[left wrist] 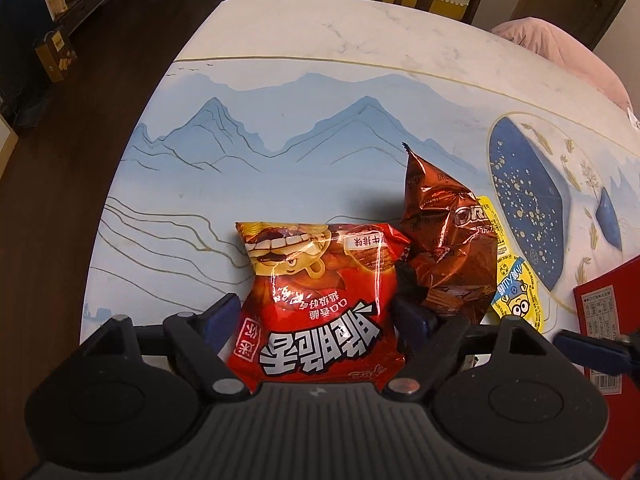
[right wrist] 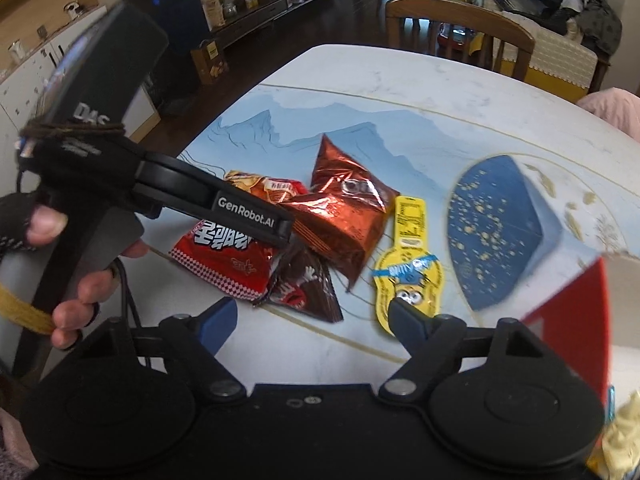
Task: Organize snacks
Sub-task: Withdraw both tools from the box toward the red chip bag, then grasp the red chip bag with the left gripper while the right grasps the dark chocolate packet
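Note:
A red snack bag (left wrist: 320, 300) lies on the table between the fingers of my left gripper (left wrist: 316, 316); the fingers stand on either side of it, wide apart, and I cannot tell if they touch it. A brown Oreo bag (left wrist: 444, 240) and a yellow Minions packet (left wrist: 516, 292) lie to its right. In the right wrist view the left gripper (right wrist: 276, 232) hovers over the red bag (right wrist: 228, 256), next to the Oreo bag (right wrist: 344, 216), a dark M&M's bag (right wrist: 308, 288) and the Minions packet (right wrist: 408, 264). My right gripper (right wrist: 312, 316) is open and empty above the table, its right finger over the Minions packet.
A red box (left wrist: 608, 320) stands at the right, also in the right wrist view (right wrist: 568, 320). The table (left wrist: 280, 60) has a painted mat with a blue pattern (right wrist: 492, 232). Wooden chairs (right wrist: 460, 32) stand at the far edge. Dark floor lies to the left.

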Motion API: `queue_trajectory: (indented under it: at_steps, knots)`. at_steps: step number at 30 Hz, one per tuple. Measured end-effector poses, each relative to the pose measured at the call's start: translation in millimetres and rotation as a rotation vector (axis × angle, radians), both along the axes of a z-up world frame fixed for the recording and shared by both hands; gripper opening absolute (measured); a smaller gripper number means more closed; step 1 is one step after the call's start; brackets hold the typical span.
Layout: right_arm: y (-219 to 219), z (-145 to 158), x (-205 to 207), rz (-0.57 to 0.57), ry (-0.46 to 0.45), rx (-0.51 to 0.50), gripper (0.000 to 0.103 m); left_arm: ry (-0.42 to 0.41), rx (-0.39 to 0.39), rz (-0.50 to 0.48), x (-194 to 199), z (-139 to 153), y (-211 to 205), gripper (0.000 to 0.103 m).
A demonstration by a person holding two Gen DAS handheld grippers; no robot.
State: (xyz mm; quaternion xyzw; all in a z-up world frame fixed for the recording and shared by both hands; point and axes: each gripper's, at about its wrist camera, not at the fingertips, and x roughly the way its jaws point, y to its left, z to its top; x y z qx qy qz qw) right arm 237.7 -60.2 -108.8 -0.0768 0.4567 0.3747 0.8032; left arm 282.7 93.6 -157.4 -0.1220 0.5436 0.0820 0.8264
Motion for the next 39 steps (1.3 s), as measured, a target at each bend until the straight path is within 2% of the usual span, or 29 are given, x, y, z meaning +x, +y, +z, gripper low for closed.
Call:
queue_trajectory:
  at_steps: [3,5,10,15,18,31,39]
  knots:
    - [10.9,-4.7,3.3,0.017,0.004,-0.007,0.071,-0.007,-0.008,0.002,-1.9,0.2,2.0,0.082]
    - [15.1,-6.7,6.7,0.019,0.006,-0.005,0.068,-0.011,-0.024,0.003,-3.3,0.2,4.4,0.076]
    - [27.1,-11.7,14.4,0.024,0.028,-0.007,0.057,-0.015,-0.037,0.022,-7.9,0.7,11.6,0.073]
    - [34.3,-17.7,17.2,0.018,0.046,-0.009,0.035,-0.013,-0.058,0.054,-14.3,0.6,21.6,0.073]
    - [34.9,-18.3,16.5,0.019,0.04,0.001,0.026,-0.013,-0.059,0.065,-18.9,0.7,25.9,0.072]
    - [10.8,-10.3,-1.6,-0.043,0.044,0.039,0.023,-0.018,-0.1,0.093,-55.3,7.3,33.0,0.071]
    - [-18.5,11.5,-17.6,-0.088,0.075,0.097,0.023,-0.041,-0.137,0.078,-80.6,28.9,23.3,0.071]
